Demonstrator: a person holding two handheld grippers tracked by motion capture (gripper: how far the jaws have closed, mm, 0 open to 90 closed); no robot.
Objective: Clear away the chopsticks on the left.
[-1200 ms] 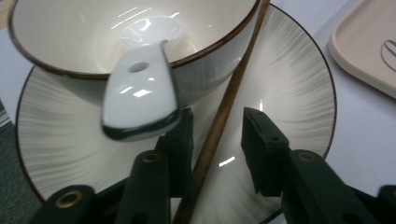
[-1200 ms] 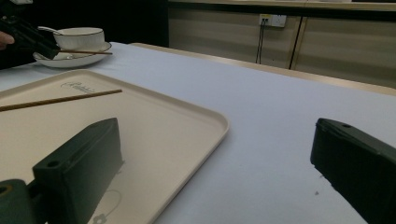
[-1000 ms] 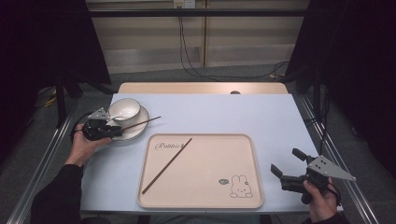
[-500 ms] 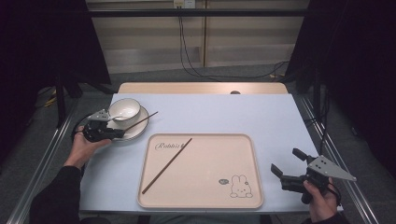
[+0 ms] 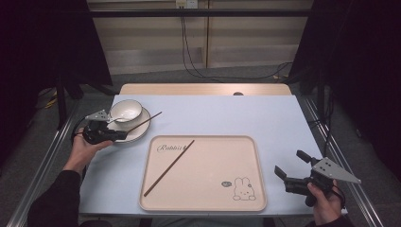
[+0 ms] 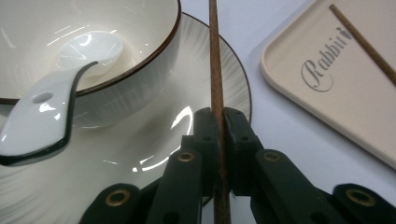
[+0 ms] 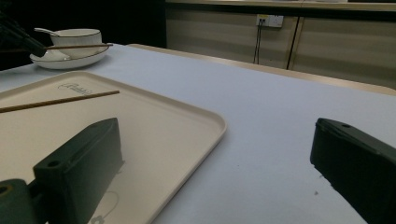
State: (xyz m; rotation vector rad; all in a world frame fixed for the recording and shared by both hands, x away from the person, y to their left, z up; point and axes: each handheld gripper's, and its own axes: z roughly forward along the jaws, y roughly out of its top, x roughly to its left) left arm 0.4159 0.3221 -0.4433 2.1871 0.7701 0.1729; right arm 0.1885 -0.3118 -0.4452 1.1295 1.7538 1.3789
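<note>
Item: held chopstick (image 6: pixel 215 70), dark wood. Clamped near one end by left gripper (image 5: pixel 113 134), at 9 o'clock of table; free end points to 2 o'clock over saucer (image 5: pixel 140 131) rim.
Handling (judged): light, stiff, thin, smooth, so apt to pivot or slip if pinched at the tip; a hold nearer mid-length is advised.
Right gripper (image 5: pixel 289 171): jaws spread wide, nothing held, at 4 o'clock off tray (image 5: pixel 208 198).
Nearby: second chopstick (image 5: pixel 169 167) lying diagonally on tray. Bowl (image 5: pixel 126 110) w/ white spoon (image 6: pixel 51 98) on saucer, just beside the grip; both breakable, to be cleared w/ care.
</note>
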